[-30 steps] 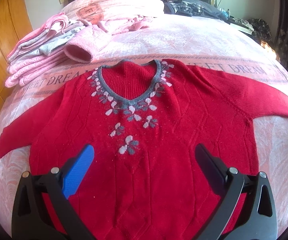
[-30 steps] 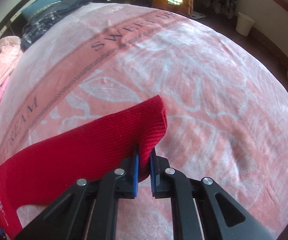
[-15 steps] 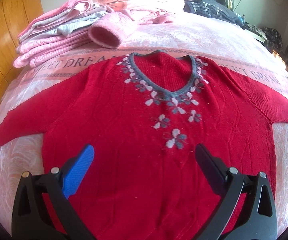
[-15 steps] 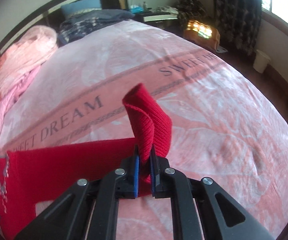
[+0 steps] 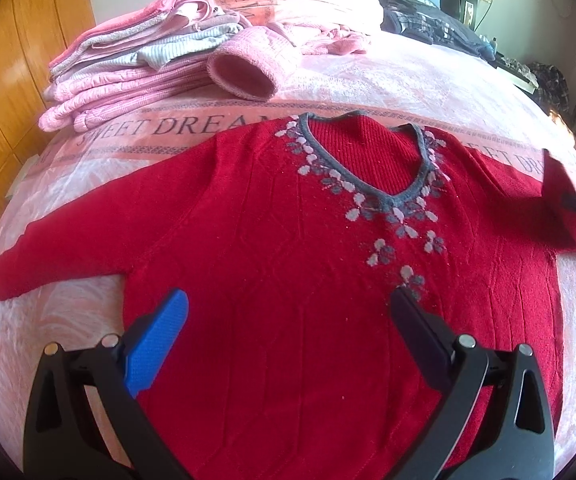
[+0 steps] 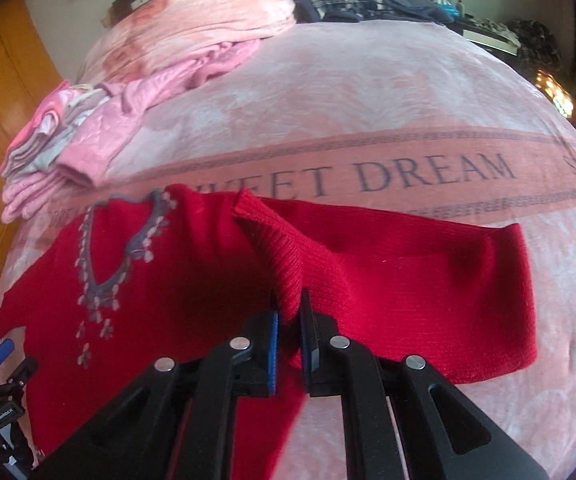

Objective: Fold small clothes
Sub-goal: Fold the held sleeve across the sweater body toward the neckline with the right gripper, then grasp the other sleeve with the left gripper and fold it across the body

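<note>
Red sweater (image 5: 288, 264) flat, face up on bed blanket (image 6: 368, 92); my right gripper (image 6: 288, 320) fingers pinching sleeve cuff (image 6: 283, 264), lifted toward sweater's chest; left gripper (image 5: 288, 320) fingers spread, hovering over sweater's hem. Risk, I judge: thin pinch slips, sleeve flops crooked. Blanket band beyond collar reads "SWEET DREAM".
</note>
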`<state>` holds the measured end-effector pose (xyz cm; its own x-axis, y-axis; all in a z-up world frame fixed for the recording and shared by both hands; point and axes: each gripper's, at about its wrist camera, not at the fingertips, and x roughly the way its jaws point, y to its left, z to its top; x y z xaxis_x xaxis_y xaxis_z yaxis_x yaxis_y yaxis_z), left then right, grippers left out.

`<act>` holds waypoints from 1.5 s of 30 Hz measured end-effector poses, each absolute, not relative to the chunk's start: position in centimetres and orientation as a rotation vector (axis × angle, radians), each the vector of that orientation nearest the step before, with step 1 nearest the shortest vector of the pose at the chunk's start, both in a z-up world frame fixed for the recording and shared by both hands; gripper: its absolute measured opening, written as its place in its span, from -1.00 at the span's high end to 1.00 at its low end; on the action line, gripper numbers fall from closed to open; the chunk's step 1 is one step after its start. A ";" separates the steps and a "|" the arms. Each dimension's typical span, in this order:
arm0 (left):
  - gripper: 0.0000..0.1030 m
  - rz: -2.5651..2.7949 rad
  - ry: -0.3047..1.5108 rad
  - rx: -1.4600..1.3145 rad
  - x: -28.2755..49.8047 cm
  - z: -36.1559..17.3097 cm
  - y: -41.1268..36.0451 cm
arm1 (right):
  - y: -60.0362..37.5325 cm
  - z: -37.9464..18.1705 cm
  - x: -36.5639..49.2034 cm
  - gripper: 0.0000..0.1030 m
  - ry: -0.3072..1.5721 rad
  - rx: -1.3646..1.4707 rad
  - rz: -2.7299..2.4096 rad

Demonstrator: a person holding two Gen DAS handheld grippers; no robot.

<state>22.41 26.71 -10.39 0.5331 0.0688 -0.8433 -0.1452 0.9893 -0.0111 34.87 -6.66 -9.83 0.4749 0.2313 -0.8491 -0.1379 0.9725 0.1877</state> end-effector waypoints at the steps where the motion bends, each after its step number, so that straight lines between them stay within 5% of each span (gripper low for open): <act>1: -0.94 0.128 1.000 -0.084 22.5 -10.3 26.9 | -5.2 -10.2 34.9 0.83 1.055 0.093 0.245; 9: -0.94 0.089 0.999 -0.111 23.4 -9.7 26.3 | -0.5 -14.8 35.5 0.78 1.139 0.091 0.283; 14: -0.94 -0.001 1.019 -0.140 25.2 -9.3 23.3 | -2.6 -14.7 33.8 0.32 1.098 0.220 0.353; 31: -0.91 -0.257 1.264 -0.246 35.4 -14.4 8.0 | -12.2 -12.0 28.0 0.24 0.957 0.428 0.177; 33: -0.76 -0.234 1.285 -0.229 36.1 -15.1 7.3 | -13.1 -12.4 28.3 0.24 0.964 0.444 0.153; 35: -0.22 -0.228 1.311 -0.234 36.5 -15.6 7.1 | -13.8 -12.7 28.5 0.24 0.967 0.461 0.123; 37: -0.04 -0.217 1.301 -0.255 36.7 -15.6 7.3 | -14.5 -13.0 28.3 0.24 0.972 0.474 0.110; 40: 0.86 -0.213 1.305 -0.271 37.1 -15.7 7.5 | -15.3 -12.5 28.0 0.21 0.952 0.478 0.090; 45: 0.94 -0.227 1.233 -0.352 36.5 -14.5 9.5 | -15.8 -11.5 27.5 0.18 0.924 0.469 0.090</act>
